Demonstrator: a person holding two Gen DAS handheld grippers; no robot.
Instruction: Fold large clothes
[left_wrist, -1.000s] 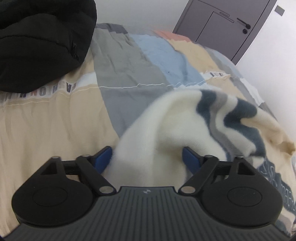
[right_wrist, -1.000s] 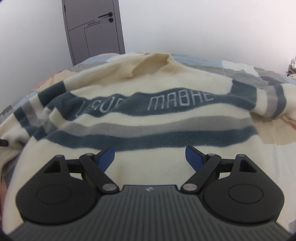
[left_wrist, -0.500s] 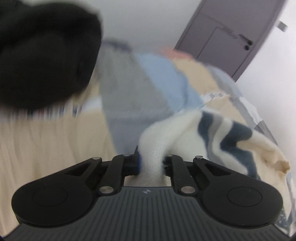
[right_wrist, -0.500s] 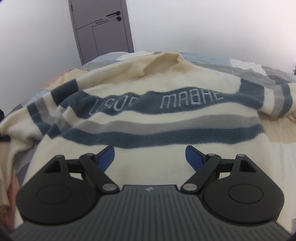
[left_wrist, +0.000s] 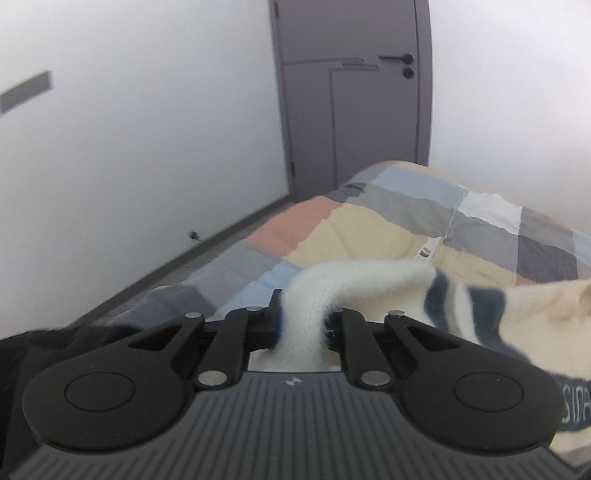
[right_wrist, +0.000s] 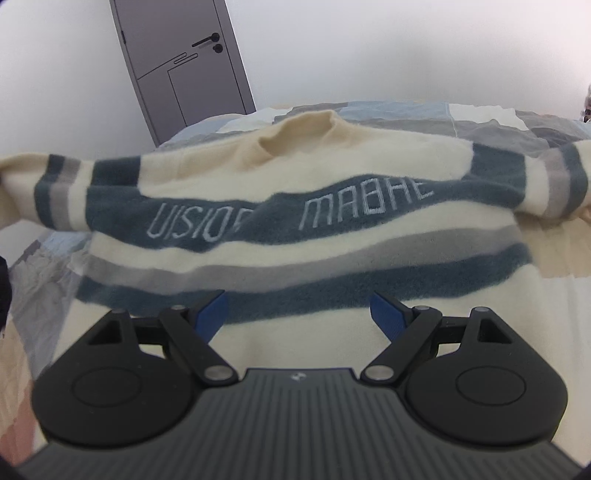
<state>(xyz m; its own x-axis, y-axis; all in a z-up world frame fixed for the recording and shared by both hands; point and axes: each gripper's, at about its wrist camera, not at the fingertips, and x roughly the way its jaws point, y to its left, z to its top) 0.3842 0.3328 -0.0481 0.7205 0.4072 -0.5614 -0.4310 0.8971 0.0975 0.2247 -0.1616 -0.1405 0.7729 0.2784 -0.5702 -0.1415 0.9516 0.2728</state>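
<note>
So the striped sweater (right_wrist: 295, 236) is spread face-up across the patchwork duvet (left_wrist: 406, 218), collar pointing toward the grey door (right_wrist: 184, 59). The left gripper (left_wrist: 303, 325) has its jaws pinched tight on the cream cuff of the left sleeve (left_wrist: 365, 280), and that sleeve is up off the bed, stretched out sideways from the body. From those fingers the sweater's body lies off to the right, so I'd guess the sleeve has to swing that way, across the chest. The right gripper (right_wrist: 297, 314) hangs over the hem with its blue pads wide apart, holding nothing. Chest lettering on the dark blue band reads something like "VISIO" then "MABHE", with a crease hiding the letters in between.
</note>
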